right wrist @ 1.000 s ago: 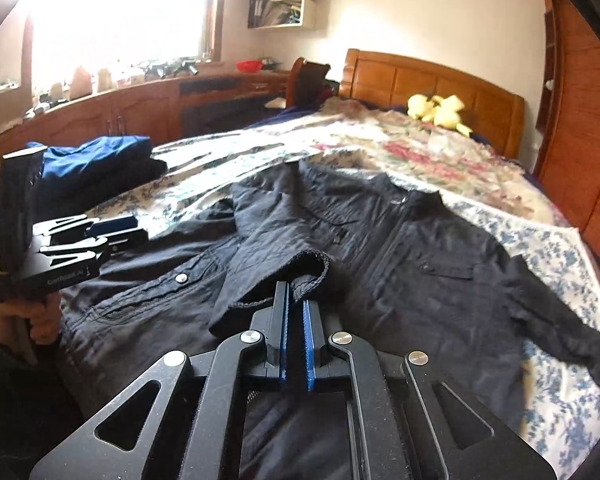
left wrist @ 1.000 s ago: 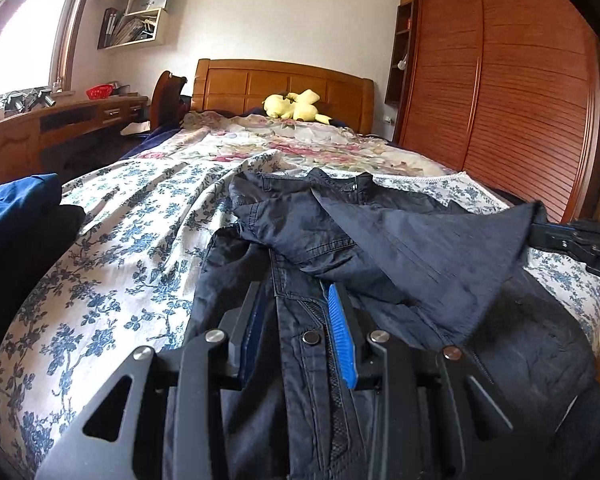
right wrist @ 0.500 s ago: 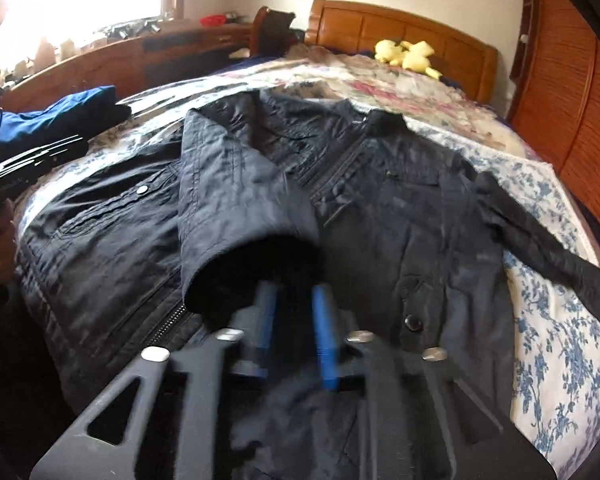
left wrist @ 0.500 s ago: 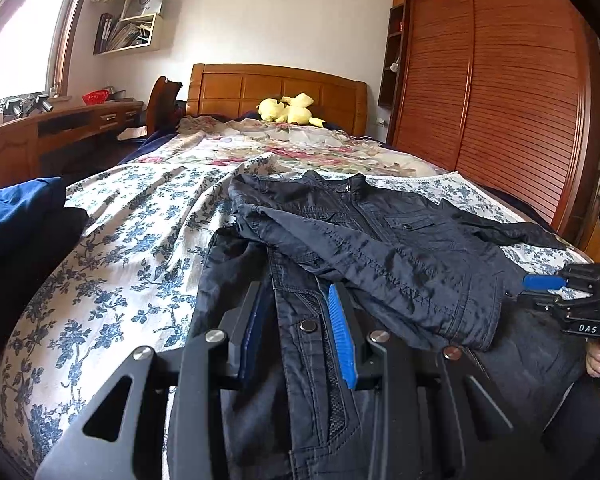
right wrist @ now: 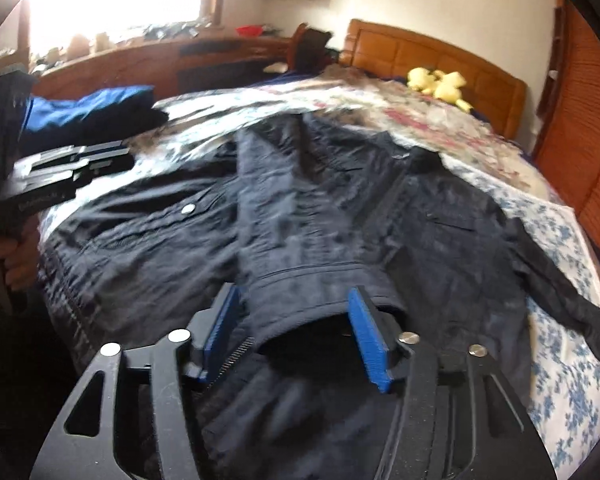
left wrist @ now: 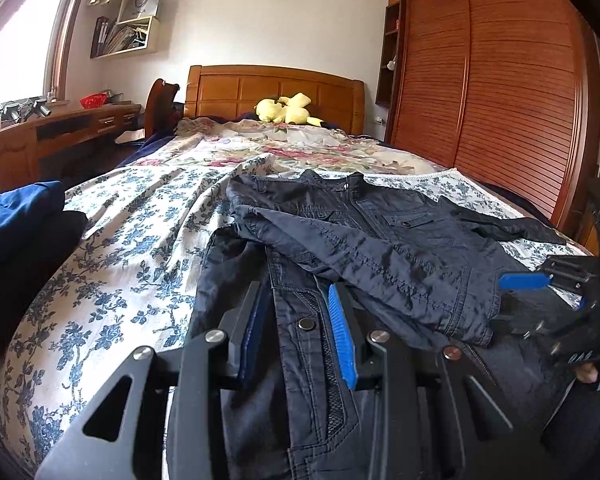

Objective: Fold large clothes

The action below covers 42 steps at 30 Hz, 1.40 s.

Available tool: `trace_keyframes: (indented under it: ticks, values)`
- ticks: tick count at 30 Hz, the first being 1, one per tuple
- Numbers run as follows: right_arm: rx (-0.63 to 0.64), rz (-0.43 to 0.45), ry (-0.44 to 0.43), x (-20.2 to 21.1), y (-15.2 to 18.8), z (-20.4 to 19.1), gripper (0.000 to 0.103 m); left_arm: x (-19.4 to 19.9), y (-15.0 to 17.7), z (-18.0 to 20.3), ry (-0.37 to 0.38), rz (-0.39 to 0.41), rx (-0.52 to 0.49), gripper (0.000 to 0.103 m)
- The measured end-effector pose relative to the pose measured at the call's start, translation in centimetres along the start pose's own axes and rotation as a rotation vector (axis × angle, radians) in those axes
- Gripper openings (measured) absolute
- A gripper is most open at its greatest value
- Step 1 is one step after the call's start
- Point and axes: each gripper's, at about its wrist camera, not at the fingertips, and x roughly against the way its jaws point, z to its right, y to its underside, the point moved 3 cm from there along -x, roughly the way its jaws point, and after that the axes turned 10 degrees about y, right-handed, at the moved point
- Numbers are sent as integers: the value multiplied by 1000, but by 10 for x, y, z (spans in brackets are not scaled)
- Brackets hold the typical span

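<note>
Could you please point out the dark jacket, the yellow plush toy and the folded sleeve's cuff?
dark jacket [left wrist: 384, 216]: left wrist view, chest panel.
yellow plush toy [left wrist: 286, 110]: left wrist view, body.
folded sleeve's cuff [right wrist: 320, 292]: right wrist view, cuff band.

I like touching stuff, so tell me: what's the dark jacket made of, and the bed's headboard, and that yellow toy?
Dark jacket: probably woven cotton or a blend, matte and creased, with metal snaps. Headboard: wood, orange-brown and glossy, in panels. Yellow toy: looks like soft plush, but it's too far to be sure.
</note>
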Motion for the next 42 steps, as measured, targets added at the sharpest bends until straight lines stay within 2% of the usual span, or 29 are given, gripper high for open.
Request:
trace_keyframes:
  ticks: [8, 14, 16, 17, 19, 21, 31, 35, 39, 42]
  values:
    - [44, -130, 5, -46, 18, -15, 64, 1, 4, 2, -4, -9, -12, 32]
    - [10, -140, -29, -51, 21, -8, 63, 1, 5, 0, -8, -14, -10, 32]
    - [25, -145, -20, -51, 21, -7, 40, 0, 5, -1, -10, -14, -9, 32]
    - [34, -146, -13, -51, 21, -6, 35, 1, 5, -1, -12, -14, -10, 32]
    - [54, -135, -11, -47, 18, -5, 14, 1, 5, 0, -11, -12, -10, 32]
    - [62, -110, 2, -40, 14, -1, 7, 1, 5, 0, -12, -12, -11, 32]
    - [-67, 88, 41, 38, -31, 55, 4, 0, 4, 0, 0, -14, -6, 32]
    - [-115, 139, 35, 69, -45, 76, 4, 0, 3, -1, 5, -7, -2, 32]
    - [-146, 129, 73, 76, -44, 91, 4, 0, 3, -1, 20, -5, 6, 32]
    - [-185, 76, 119, 62, -35, 107, 4, -2, 4, -1, 34, -8, 8, 32]
